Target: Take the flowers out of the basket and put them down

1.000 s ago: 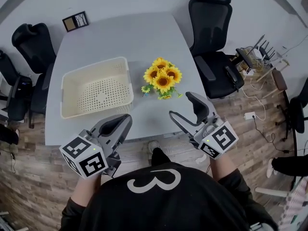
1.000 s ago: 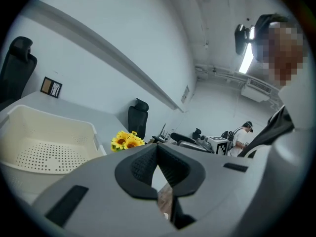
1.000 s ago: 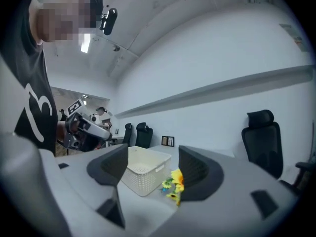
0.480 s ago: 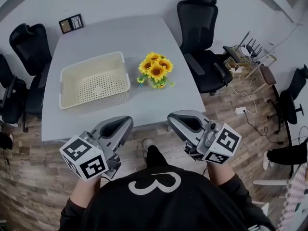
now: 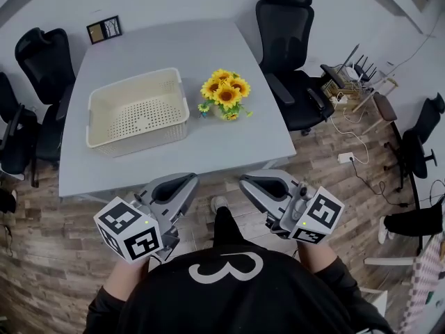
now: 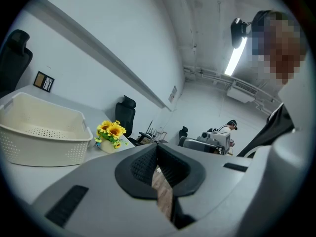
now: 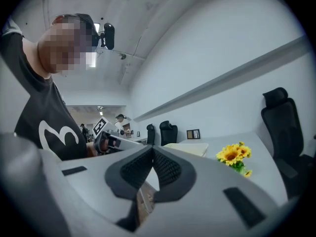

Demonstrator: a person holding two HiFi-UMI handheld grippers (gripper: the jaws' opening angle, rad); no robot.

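On the grey desk (image 5: 229, 141) the yellow sunflower bunch (image 5: 226, 94) could tip over, unheld; jaws of the left gripper (image 5: 182, 185) and right gripper (image 5: 252, 183) are closed, empty.

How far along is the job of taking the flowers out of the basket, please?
Done: the flowers sit on the table beside the empty basket. In hand: nothing; the left hand-held gripper and right hand-held gripper are both shut and empty, short of the table's edge. Left: nothing visible.

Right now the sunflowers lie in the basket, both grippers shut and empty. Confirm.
Not so: the head view shows the sunflowers on the table beside the basket, not in it. The left gripper and right gripper are shut and empty.
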